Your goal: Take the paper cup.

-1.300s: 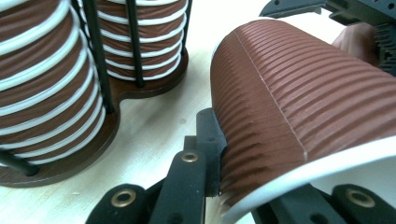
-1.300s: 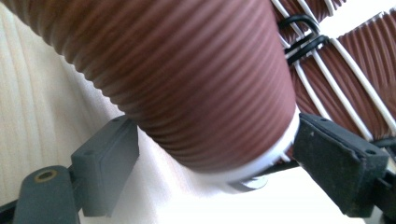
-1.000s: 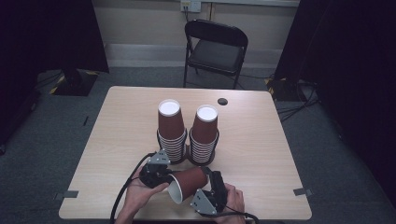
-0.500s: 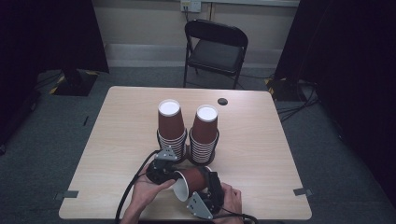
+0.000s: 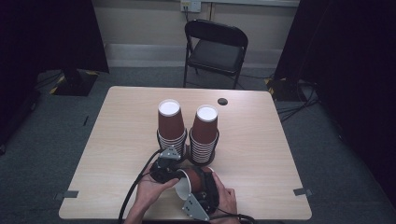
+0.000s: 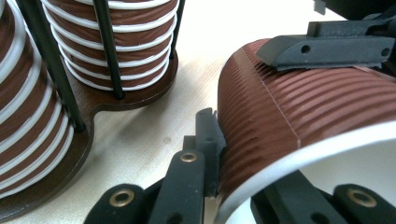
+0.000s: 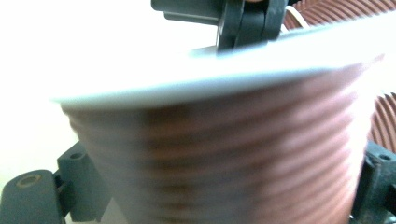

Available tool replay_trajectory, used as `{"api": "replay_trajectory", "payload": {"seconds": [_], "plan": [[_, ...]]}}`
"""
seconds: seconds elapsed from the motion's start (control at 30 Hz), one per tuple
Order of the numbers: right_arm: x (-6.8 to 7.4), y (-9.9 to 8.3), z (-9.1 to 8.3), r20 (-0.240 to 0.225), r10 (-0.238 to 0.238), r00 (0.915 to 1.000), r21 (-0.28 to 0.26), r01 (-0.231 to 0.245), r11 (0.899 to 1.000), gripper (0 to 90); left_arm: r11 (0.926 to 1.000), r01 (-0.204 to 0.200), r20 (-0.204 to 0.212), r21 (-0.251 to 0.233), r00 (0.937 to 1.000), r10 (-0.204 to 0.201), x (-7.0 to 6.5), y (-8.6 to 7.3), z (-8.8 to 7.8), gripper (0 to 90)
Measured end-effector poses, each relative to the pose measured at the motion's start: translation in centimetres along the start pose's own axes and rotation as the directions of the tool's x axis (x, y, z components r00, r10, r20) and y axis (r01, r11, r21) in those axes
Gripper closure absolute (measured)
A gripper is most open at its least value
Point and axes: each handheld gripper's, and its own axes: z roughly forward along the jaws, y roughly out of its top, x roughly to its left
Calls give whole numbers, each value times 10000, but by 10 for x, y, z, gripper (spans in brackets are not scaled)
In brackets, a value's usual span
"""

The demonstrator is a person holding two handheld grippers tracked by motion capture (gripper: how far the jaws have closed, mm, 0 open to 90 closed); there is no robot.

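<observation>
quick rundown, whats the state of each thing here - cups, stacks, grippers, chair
loose cup: on its side, held between both grippers, white rim toward the left gripper
left stack: upright in the holder, cups upside down
right stack: upright in the holder, cups upside down
holder: flat on the table
left gripper: jaw clamped on the cup's rim
right gripper: jaws around the cup's body
chair: unfolded, seat empty
</observation>
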Motion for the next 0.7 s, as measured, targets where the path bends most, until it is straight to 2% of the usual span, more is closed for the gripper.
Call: {"api": "replay_trajectory", "payload": {"seconds": [0.03, 0.07, 0.13, 0.23, 0.33, 0.47, 0.6, 0.7], "plan": [[0, 0, 0, 49, 74, 10000, -43, -74, 10000, 91, 9999, 121, 32, -68, 9999, -120, 1, 0, 0, 851], [0, 1, 0, 76, 13, 10000, -68, -12, 10000, 90, 9999, 141, 32, -97, 9999, -140, 0, 1, 0, 846], [-3, 3, 1, 38, 214, 9998, -121, -214, 9997, 91, 9998, 139, -69, -174, 9999, -140, 0, 2, 0, 846], [-5, 7, 3, 103, 168, 9998, -192, -166, 9997, 76, 9989, 302, -56, -371, 9995, -305, 0, 4, 0, 852], [-6, 7, 4, 105, 259, 9996, -213, -257, 9994, 78, 9990, 321, -129, -326, 9994, -326, 0, 3, 0, 850], [-6, 7, 2, -6, 293, 9996, -189, -293, 9994, 82, 9982, 396, 60, -452, 9992, -394, 0, 0, 1, 843], [-10, 7, 1, -260, 774, 9967, -279, -782, 9965, 89, 9932, 440, 74, -1074, 9990, -434, 0, -2, -1, 797], [-11, 5, 2, -432, 1084, 9932, -75, -1089, 9940, 92, 9852, 539, 188, -1625, 9985, -515, 0, -3, -3, 731]]}}
